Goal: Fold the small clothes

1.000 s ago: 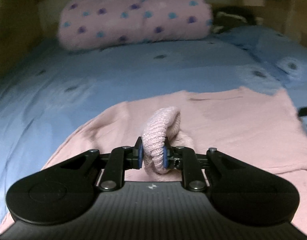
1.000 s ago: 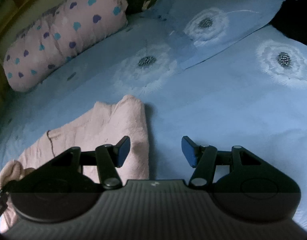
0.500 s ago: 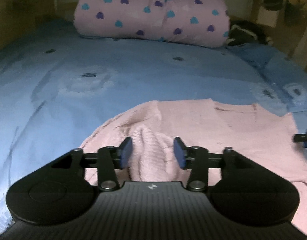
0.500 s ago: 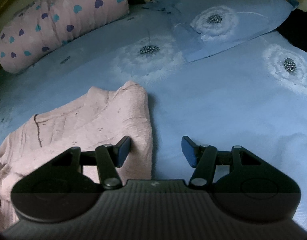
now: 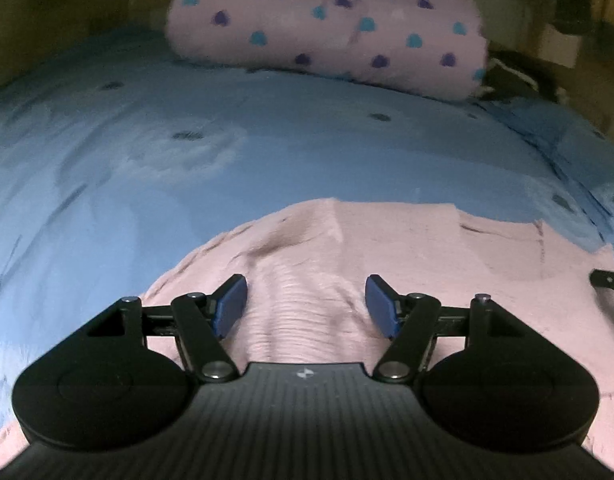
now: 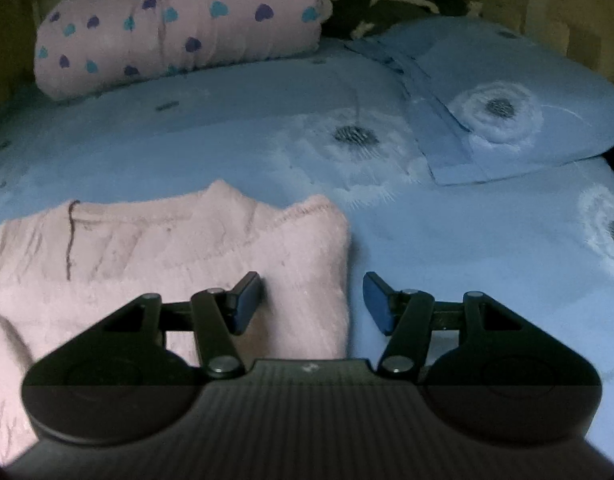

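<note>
Left wrist view: the left gripper (image 5: 306, 306) is held low over the pink knit garment (image 5: 407, 256), aimed along the bed (image 5: 267, 152) toward its far end. Its blue-padded fingers (image 5: 229, 306) are spread wide and hold nothing; a raised ribbed fold of the garment lies between them, clear of both pads. The garment is spread flat on the blue flowered bed cover, directly under and ahead of the gripper. A pink rolled blanket (image 5: 327, 28) with blue and purple hearts lies across the far end of the bed. A dark part of the other tool shows at the right edge of this view, over the garment. Right wrist view: the right gripper (image 6: 312, 304) is also held low, level, and pointed up the bed. Its fingers (image 6: 247, 304) are wide apart and empty. The left finger is over the garment's right side; the right finger is over bare bed cover. The garment's right edge runs between them. A blue pillow (image 6: 527, 92) lies ahead to the right, beside the rolled blanket.
</note>
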`<action>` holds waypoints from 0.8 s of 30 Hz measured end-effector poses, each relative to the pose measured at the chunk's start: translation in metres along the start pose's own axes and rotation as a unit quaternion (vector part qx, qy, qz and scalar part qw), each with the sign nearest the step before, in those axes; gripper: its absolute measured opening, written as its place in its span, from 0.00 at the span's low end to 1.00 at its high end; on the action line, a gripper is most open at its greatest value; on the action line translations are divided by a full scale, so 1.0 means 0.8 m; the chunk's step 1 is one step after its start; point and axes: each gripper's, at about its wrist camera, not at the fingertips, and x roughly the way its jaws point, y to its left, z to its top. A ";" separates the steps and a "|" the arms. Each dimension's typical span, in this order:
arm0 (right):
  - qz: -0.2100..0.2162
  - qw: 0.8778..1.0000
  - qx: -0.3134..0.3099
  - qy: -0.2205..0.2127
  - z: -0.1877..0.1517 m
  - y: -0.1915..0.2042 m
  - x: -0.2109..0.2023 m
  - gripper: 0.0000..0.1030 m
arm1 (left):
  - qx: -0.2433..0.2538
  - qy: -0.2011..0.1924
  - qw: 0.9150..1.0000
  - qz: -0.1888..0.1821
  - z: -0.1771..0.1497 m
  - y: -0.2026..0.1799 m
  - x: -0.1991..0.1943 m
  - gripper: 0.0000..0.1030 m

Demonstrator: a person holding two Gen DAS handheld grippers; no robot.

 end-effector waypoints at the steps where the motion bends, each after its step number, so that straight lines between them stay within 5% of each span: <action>1: 0.001 1.000 0.006 -0.004 0.000 -0.002 0.002 0.57 | -0.012 0.001 1.000 -0.002 -0.002 0.005 0.002 0.69; 7: -0.021 0.998 0.055 -0.014 0.008 -0.012 0.005 0.57 | -0.012 0.009 1.000 -0.017 -0.009 0.009 0.009 0.63; 11: -0.021 0.998 0.061 0.000 0.000 -0.012 0.015 0.59 | 0.014 -0.007 1.000 -0.025 -0.011 -0.001 -0.003 0.33; 13: -0.016 0.998 0.056 -0.005 -0.001 -0.009 0.014 0.58 | 0.026 -0.015 0.999 -0.028 -0.012 -0.006 -0.013 0.28; 14: -0.005 0.999 0.050 -0.006 -0.002 -0.007 0.014 0.56 | 0.036 -0.023 0.999 -0.030 -0.013 -0.009 -0.020 0.26; 17: 0.016 1.000 0.012 -0.015 -0.004 0.007 0.010 0.18 | 0.046 -0.042 0.998 -0.031 -0.012 -0.011 -0.035 0.19; 24: -0.062 0.995 0.024 -0.078 0.009 0.001 -0.011 0.14 | 0.035 -0.072 0.996 -0.026 0.004 -0.003 -0.032 0.16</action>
